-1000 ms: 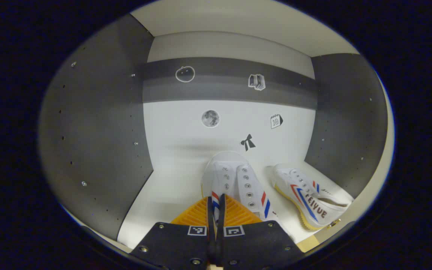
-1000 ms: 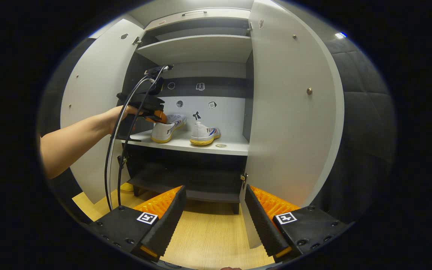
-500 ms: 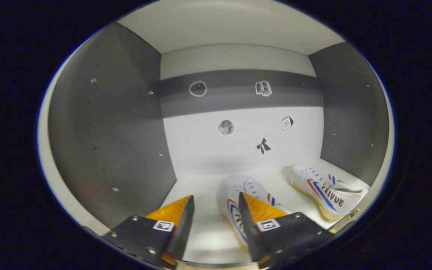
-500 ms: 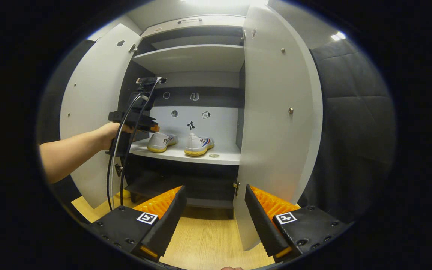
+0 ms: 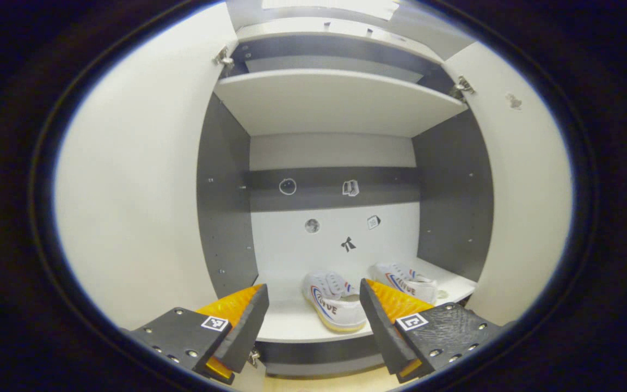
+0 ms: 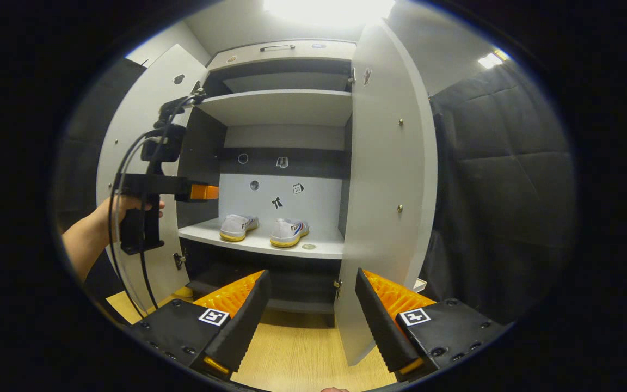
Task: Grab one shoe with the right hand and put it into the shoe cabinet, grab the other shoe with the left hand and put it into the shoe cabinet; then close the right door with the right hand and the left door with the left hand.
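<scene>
- My left gripper (image 5: 313, 326) has its fingers spread wide, holding nothing — the white canvas shoe with red and blue stripes (image 5: 332, 301) sits between them, farther in on the pale cabinet shelf (image 5: 292, 326).
- The second white striped shoe (image 5: 407, 280) lies just past my right finger.
- My right gripper (image 6: 311, 321) is open too, with the pale right cabinet door (image 6: 387, 190) ajar ahead of it.

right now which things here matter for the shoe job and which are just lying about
Job:
- left shoe and right shoe, on the middle shelf
- right door and left door, both open
- left hand-held gripper and right hand-held gripper, both open

Just there:
- small round object on the shelf
- stickers
</scene>
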Tool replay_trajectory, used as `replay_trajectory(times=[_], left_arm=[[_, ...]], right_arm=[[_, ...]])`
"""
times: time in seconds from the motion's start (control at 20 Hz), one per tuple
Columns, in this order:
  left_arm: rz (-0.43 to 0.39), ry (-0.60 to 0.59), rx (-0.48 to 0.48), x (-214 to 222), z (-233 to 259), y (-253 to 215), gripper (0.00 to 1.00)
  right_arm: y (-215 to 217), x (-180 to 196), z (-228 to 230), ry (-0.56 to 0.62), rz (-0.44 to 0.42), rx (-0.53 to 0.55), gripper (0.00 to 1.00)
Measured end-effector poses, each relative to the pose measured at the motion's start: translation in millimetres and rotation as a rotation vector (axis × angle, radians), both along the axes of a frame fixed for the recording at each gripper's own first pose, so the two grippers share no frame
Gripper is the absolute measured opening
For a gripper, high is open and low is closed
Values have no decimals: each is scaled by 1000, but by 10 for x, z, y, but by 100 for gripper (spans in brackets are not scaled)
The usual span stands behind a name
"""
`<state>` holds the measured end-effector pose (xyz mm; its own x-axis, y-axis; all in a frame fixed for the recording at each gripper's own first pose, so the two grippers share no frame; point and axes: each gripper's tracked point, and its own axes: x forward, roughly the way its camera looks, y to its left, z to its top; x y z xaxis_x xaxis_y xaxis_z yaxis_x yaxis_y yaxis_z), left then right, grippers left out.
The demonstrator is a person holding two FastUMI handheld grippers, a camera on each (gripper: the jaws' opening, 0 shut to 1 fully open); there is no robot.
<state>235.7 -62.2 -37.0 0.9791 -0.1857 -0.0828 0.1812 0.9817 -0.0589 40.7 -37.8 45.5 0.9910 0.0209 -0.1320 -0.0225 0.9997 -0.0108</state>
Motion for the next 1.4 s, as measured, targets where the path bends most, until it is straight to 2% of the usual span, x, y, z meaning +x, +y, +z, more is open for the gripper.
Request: replay_trajectory(times=[0.25,0.65,1.15,1.4], left_arm=[[-47,-48,22,-446,127,-13,94],[-70,-49,-12,-1012,177,44,95],[-44,-43,-35,-1553,177,255,94],[-27,-22,-45,-1664,102,391,94]], right_arm=[[-122,-124,124,-10,-26,15,96],[-496,-213,324,-23,-99,46,98],[-1680,-215,651,-59,-385,14,98],[-2047,-46,754,-62,-512,8,98]])
